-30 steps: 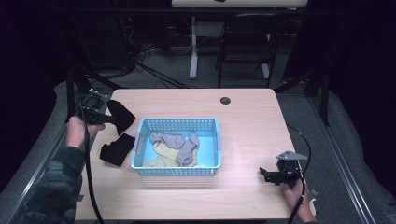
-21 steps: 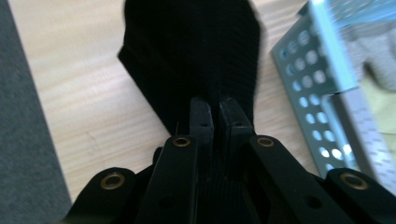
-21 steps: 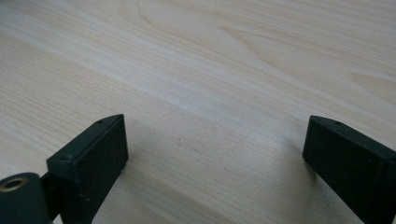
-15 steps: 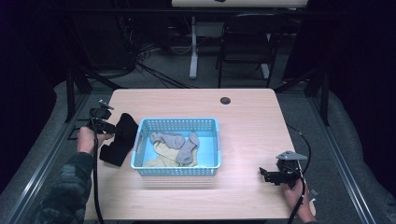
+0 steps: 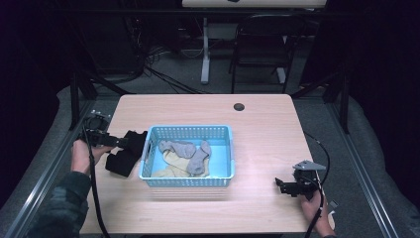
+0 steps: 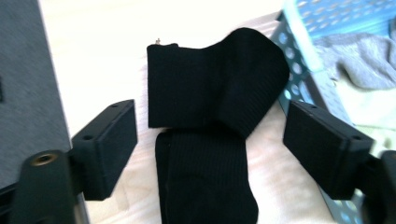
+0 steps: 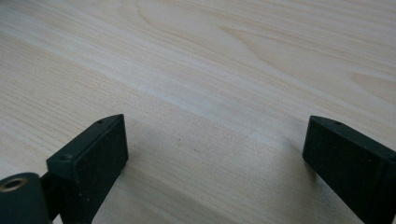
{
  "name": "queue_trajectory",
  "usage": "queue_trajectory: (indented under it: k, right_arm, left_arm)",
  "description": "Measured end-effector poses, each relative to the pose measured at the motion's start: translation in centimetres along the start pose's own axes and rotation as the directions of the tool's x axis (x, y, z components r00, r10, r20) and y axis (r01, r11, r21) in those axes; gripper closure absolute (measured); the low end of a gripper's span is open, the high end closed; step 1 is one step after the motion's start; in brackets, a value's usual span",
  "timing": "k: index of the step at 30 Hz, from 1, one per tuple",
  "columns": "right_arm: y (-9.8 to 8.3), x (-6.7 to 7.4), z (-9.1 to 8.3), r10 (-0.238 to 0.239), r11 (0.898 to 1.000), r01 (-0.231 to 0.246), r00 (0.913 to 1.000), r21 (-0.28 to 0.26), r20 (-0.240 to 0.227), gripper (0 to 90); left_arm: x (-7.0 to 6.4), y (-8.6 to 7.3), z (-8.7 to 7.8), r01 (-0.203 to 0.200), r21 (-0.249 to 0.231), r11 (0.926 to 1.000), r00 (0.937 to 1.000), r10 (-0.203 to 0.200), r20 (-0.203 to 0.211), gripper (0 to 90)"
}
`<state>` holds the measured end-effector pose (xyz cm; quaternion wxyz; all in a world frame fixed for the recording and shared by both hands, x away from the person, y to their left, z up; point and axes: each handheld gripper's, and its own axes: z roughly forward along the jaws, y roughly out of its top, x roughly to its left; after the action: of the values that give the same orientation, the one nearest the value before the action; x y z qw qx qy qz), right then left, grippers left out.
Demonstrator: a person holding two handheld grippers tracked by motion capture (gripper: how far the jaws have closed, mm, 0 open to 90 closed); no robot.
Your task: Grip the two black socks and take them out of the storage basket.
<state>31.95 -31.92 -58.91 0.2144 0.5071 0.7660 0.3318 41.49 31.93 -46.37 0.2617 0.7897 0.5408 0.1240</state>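
High view looks down on the whole table (image 5: 257, 119) — both gripper views skim it closely.

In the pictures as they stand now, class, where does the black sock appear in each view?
High view: black sock at left, against the blue basket's outer left wall.
Left gripper view: black sock centre, between the open jaws.
Right gripper view: bare wooden table between its jaws.
Shared landmark: the blue basket.

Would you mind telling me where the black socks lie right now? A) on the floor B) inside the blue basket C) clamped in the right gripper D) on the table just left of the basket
D: the black socks lie on the table against the basket's left wall, between the left gripper's open jaws.
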Motion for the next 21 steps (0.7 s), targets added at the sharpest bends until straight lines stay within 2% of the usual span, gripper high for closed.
queue_trajectory:
  k: [1,4,8,10,11,13,15,20,21]
  right_arm:
    - [0.0,0.0,-0.1,-0.004,1.0,0.004,1.0,0.007,0.001,6.1]
    - [0.0,0.0,0.0,0.0,1.0,0.0,1.0,-0.001,-0.001,5.9]
    - [0.0,-0.1,0.0,-0.005,1.0,0.005,1.0,0.004,-0.003,5.9]
    - [0.0,0.0,0.0,-0.004,1.0,0.004,1.0,0.003,-0.001,5.9]
    - [0.0,-0.1,0.0,-0.005,1.0,0.005,1.0,0.004,-0.002,5.8]
    - [0.1,-0.1,0.0,-0.006,1.0,0.006,1.0,0.004,0.005,5.8]
    - [0.1,0.0,0.1,-0.004,1.0,0.004,1.0,0.002,0.002,5.8]
    - [0.1,-0.1,0.1,-0.004,1.0,0.004,1.0,0.002,0.002,5.7]
    - [0.1,-0.1,0.1,-0.004,1.0,0.004,1.0,0.003,0.002,5.7]
  left_arm:
    - [-0.3,-0.5,-0.4,-0.002,-0.014,0.9999,1.0,0.002,0.009,15.0]
    - [-1.2,-2.0,-1.7,-0.037,-0.031,0.9988,0.9993,0.037,-0.008,12.2]
    - [-1.8,-3.9,-2.3,-0.053,-0.027,0.9982,0.9985,0.053,-0.01,8.1]
    - [-1.9,-4.9,-2.2,-0.056,-0.024,0.9981,0.9983,0.056,-0.015,7.9]
    - [-2.1,-5.8,-1.9,-0.056,-0.017,0.9983,0.9979,0.056,-0.033,7.7]
    - [-2.1,-6.2,-1.7,-0.06,-0.012,0.9981,0.9978,0.059,-0.031,7.6]
    - [-2.0,-7.0,-1.4,-0.042,-0.012,0.9991,0.9991,0.042,-0.009,6.4]
    - [-2.2,-8.6,-1.1,-0.027,-0.026,0.9993,0.9996,0.027,-0.012,2.6]
    - [-2.3,-8.9,-1.0,-0.036,-0.021,0.9991,0.9993,0.036,-0.012,2.1]
